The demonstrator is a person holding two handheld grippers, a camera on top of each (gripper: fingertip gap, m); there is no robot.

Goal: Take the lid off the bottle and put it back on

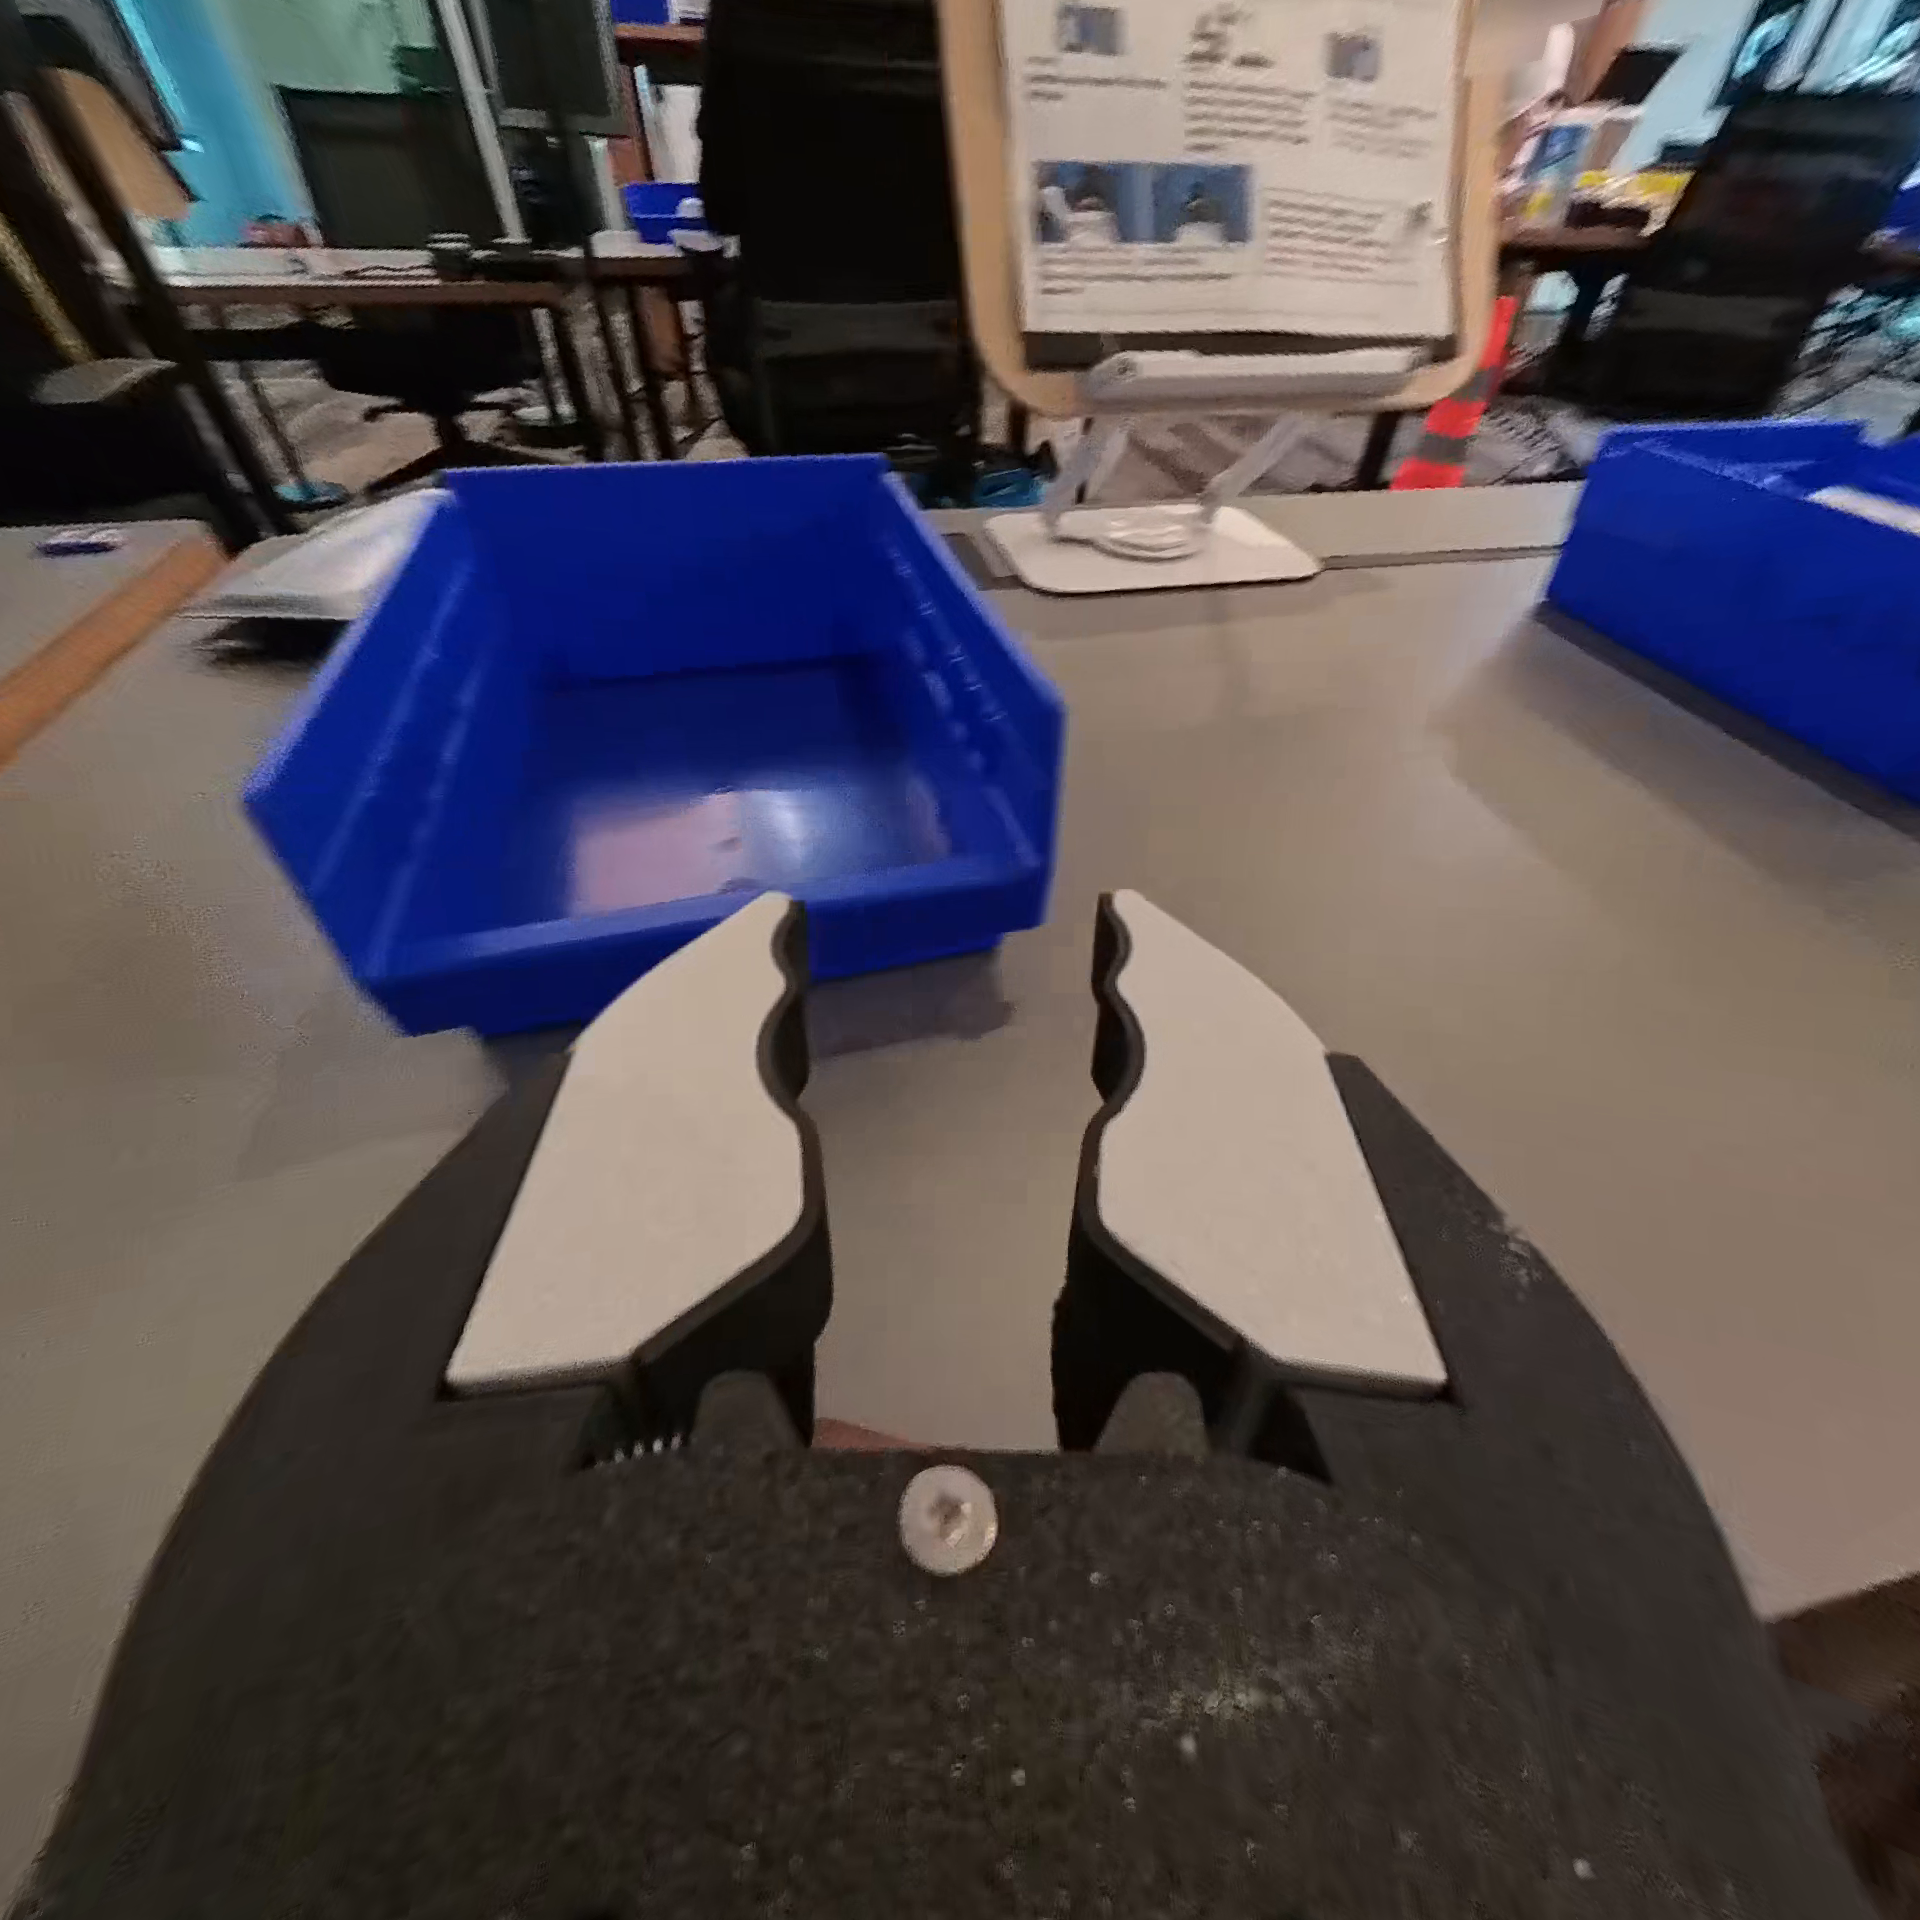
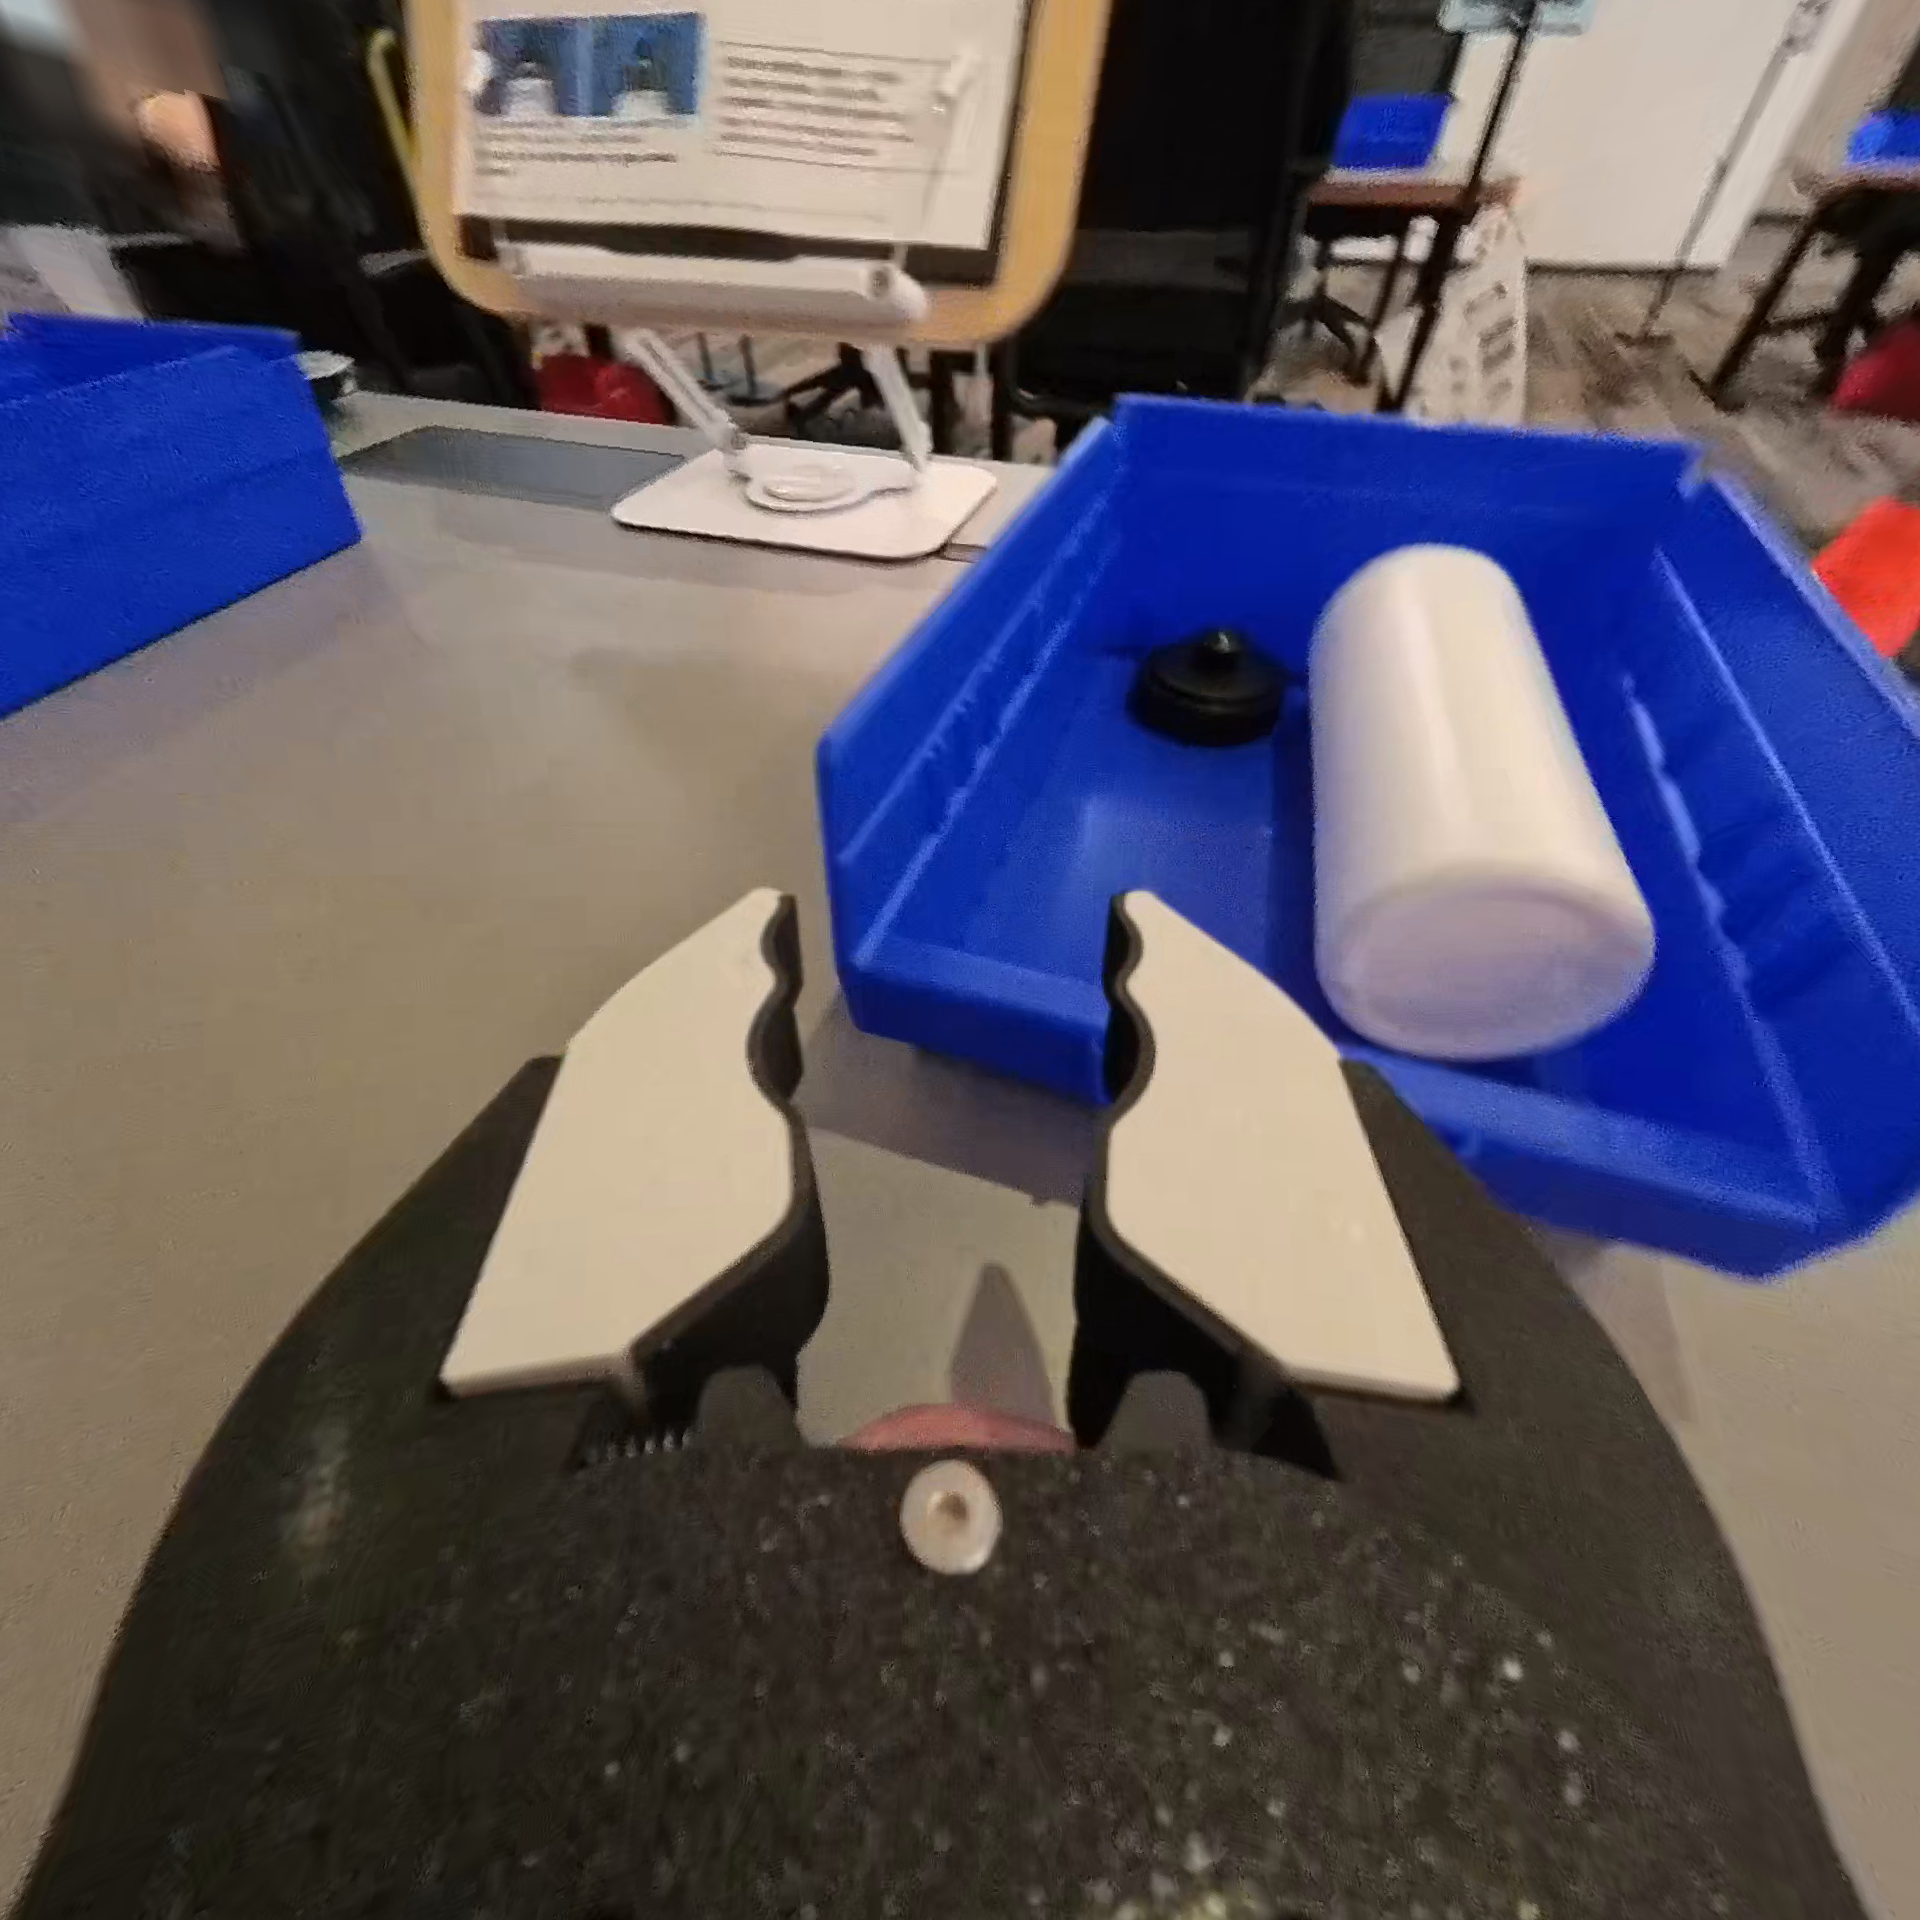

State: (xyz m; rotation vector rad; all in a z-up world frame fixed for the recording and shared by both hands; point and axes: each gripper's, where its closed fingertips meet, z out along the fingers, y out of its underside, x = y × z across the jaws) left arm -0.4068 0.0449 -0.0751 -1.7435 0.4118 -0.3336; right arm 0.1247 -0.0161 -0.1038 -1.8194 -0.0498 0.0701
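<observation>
Right wrist view, own fingers: right gripper [image 2: 951, 914] spread, nothing between the pads, hanging over grey table [image 2: 364, 831] just short of the near bin's front lip.
Left wrist view, own fingers: left gripper [image 1: 945, 914] also spread w/ bare air between pads, aimed at front wall of the empty bin [image 1: 665, 727].
Risk 1, roll: white bottle [image 2: 1455, 810] lies on its side, base toward the cam. Round body on slick plastic, so a pinch off-centre prob. squirts it sideways against the bin wall.
Risk 2, bin shift: right-hand bin [image 2: 935, 790] sits loose on the table, skewed. Fingers dropping onto its low front lip could shove or tip it, contents w/ it.
Risk 3, reach: bottle sits tight to the bin's right wall, so little room for a finger on that side; wall may block a full close.
Risk 4, lid: black lid [image 2: 1210, 691] sits apart from the bottle, at the bin's back, knob up. Low, flat shape, so easy to skid when pinched; cross-threading likely if the bottle isn't held steady by the other gripper.
Task state (judgement): lid looks already off; refit not yet done. Bottle's mouth end not visible from here.
Right-hand bin contents: bottle + lid, nothing else seen.
Empty bin contents: only a glare patch on its floor.
Far: paper sheet on a stand [image 2: 727, 125] at the table's back edge; not in the way.
</observation>
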